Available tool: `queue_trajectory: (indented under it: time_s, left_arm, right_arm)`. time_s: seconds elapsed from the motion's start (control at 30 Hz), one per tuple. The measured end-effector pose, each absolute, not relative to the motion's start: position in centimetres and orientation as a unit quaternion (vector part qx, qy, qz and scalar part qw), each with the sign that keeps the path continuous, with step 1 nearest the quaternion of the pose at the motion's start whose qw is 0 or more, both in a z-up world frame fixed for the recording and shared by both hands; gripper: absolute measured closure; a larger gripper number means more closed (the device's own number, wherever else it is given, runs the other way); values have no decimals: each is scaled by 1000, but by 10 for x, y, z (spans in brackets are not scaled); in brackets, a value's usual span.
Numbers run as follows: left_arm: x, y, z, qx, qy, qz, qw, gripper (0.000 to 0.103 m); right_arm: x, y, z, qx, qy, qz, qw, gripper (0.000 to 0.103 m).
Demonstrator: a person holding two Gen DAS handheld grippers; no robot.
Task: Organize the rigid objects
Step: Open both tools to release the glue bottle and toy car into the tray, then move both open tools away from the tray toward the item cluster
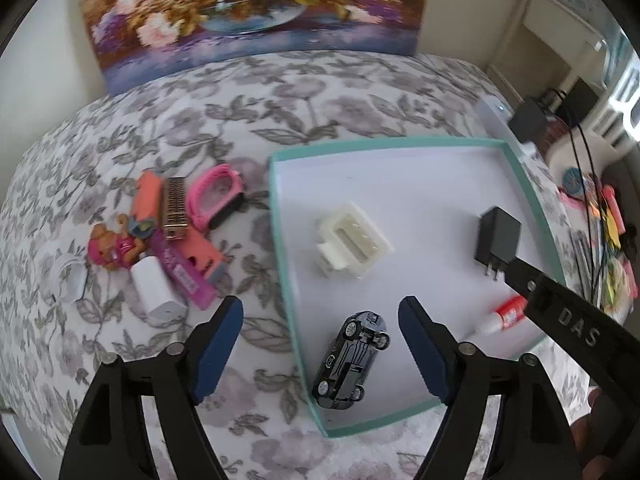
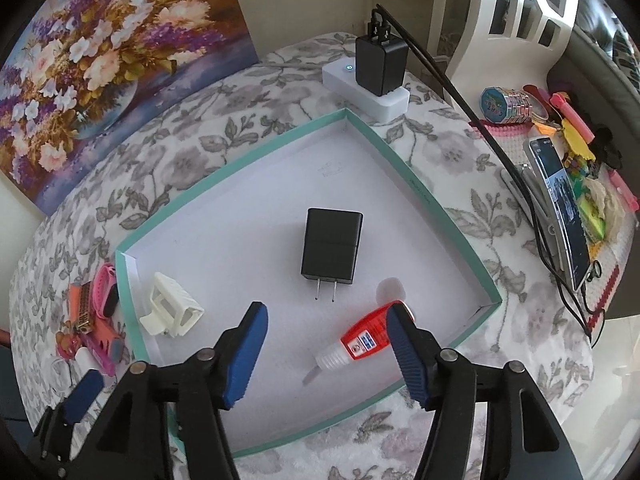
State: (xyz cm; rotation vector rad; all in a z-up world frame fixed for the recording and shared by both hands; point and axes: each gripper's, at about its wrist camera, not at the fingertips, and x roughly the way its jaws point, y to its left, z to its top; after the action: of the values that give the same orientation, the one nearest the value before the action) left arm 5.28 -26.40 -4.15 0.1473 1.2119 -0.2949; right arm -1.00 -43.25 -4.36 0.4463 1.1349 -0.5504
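Note:
A shallow teal-rimmed box lies on the floral cloth. In it are a black toy car, a white plastic part, a black plug adapter and a red glue bottle. My left gripper is open and empty, above the car at the box's near left edge. My right gripper is open and empty over the box, with the glue bottle by its right finger. A pile of loose toys lies left of the box.
The pile holds a pink brush, a harmonica, a small doll, a white block and a white ring. A flower painting leans at the back. A charger on a white hub, a phone and clutter stand right.

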Motion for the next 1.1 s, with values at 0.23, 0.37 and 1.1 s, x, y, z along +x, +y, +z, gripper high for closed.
queue_trajectory:
  time_s: [0.23, 0.37, 1.1]
  left_arm:
    - [65, -238, -43, 33, 574, -96, 812, 13]
    - [72, -220, -45, 9, 580, -68, 811, 13]
    - [93, -123, -50, -92, 579, 46, 809, 8]
  right_arm:
    - [-8, -430, -44, 202, 529, -252, 785, 26]
    - [-7, -430, -45, 200, 530, -250, 786, 24]
    - [6, -397, -40, 162, 533, -219, 801, 1]
